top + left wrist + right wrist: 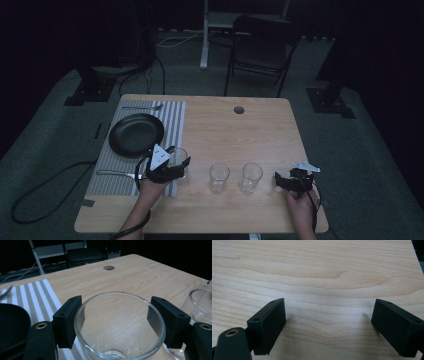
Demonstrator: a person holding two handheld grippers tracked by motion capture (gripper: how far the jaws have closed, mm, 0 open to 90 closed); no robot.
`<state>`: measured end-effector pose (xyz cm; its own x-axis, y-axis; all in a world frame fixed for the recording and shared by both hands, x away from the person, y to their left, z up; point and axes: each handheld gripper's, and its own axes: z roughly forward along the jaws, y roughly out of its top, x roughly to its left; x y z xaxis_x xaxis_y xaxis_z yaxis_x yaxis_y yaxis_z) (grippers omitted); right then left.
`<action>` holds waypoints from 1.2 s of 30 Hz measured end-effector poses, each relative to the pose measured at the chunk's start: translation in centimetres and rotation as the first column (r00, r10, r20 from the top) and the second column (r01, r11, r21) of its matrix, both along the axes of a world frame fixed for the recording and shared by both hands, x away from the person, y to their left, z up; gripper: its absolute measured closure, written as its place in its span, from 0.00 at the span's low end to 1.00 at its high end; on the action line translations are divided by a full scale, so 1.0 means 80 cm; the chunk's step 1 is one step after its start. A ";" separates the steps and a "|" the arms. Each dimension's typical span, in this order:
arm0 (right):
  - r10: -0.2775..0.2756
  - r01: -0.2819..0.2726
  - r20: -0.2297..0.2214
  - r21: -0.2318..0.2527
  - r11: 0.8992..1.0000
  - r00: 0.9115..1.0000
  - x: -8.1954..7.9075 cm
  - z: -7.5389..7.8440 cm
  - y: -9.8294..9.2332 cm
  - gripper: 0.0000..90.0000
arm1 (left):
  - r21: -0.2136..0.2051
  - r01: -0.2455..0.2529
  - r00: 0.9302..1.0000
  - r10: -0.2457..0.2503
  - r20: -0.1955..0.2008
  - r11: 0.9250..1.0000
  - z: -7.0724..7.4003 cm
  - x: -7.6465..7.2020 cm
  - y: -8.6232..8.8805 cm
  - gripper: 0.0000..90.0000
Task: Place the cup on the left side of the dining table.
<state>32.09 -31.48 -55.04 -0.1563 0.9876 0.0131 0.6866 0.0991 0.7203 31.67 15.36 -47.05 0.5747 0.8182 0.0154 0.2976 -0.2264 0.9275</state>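
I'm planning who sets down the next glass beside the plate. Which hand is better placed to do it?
Left, probably. The left gripper is shut on a glass at the striped mat's edge, near the plate. The right gripper is open over bare table, holding nothing.

Both forearms are bare, with no sleeves. The left gripper (181,165) is black, topped by a pale grey three-cornered plate with small dark marks. The right gripper (276,180) is black too, with a similar grey plate on its far right side. A black cable trails from each along the forearm toward the near edge. Close up, the jaws are flat, matte black rectangular blocks with small screw holes; a brass-ringed hole sits in the rounded black arm behind each.
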 end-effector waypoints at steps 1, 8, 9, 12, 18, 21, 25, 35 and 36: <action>0.000 0.000 0.000 0.000 1.000 1.000 0.000 0.000 0.000 0.13 | 0.008 -0.003 1.000 0.003 -0.003 1.000 0.001 0.001 0.002 0.32; 0.000 0.000 0.001 0.001 1.000 1.000 0.000 0.000 0.000 0.13 | -0.003 -0.056 0.998 0.056 0.011 0.998 0.006 0.008 0.020 0.32; 0.000 0.000 0.001 0.001 1.000 1.000 0.000 0.000 0.000 0.13 | -0.001 -0.060 0.998 0.060 0.008 0.998 0.007 0.009 0.023 0.32; 0.001 -0.001 0.001 -0.002 1.000 1.000 0.000 0.000 0.000 0.13 | -0.008 -0.079 0.997 0.079 -0.002 0.997 0.008 0.015 0.033 0.32; 0.001 -0.001 0.001 -0.001 1.000 1.000 0.000 0.000 0.000 0.13 | 0.005 -0.131 0.991 0.131 0.001 0.991 0.009 0.023 0.047 0.32; 0.001 -0.001 0.001 -0.001 1.000 1.000 0.000 0.000 0.000 0.13 | 0.007 -0.159 0.987 0.159 -0.007 0.987 0.009 0.028 0.054 0.32; 0.001 -0.001 0.001 -0.001 1.000 1.000 0.000 0.000 0.000 0.13 | -0.004 -0.178 0.984 0.178 -0.021 0.984 0.007 0.031 0.062 0.32; 0.001 -0.001 0.001 -0.001 1.000 1.000 0.000 0.000 0.000 0.13 | 0.022 -0.226 0.974 0.226 -0.030 0.974 -0.006 0.040 0.079 0.32; 0.001 -0.001 0.001 -0.001 1.000 1.000 0.000 0.000 0.000 0.13 | 0.022 -0.226 0.974 0.226 -0.030 0.974 -0.006 0.040 0.079 0.32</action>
<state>32.10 -31.49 -55.05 -0.1577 0.9874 0.0116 0.6857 0.1010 0.7208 34.87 21.71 -47.53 0.3754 0.9267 0.0159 0.3725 -0.1666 0.9130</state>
